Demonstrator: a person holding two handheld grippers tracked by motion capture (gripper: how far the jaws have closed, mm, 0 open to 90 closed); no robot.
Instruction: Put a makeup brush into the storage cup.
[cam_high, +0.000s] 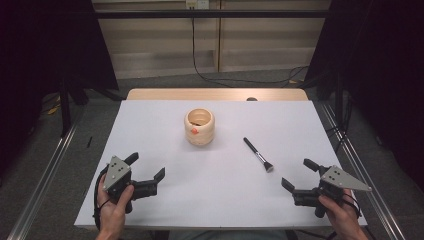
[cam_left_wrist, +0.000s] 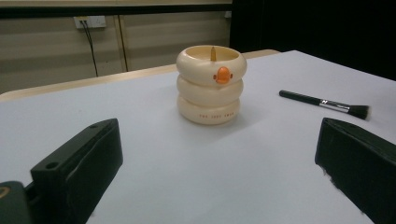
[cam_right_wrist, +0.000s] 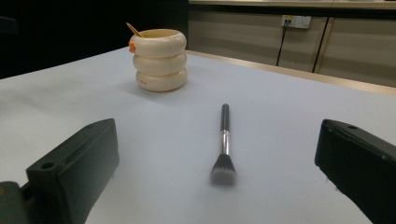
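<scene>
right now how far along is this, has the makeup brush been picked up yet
Nothing looks done: the makeup brush lies flat on the white table, apart from the cream ringed holder. The right gripper faces the brush with jaws open; the left gripper is open too. Grasping and moving remain.

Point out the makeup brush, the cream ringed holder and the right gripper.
makeup brush (cam_right_wrist: 225, 140): right gripper view, on the silver ferrule.
cream ringed holder (cam_high: 199, 134): high view, on its front wall below the orange mark.
right gripper (cam_high: 299, 176): high view, midway between its open jaw tips.
</scene>
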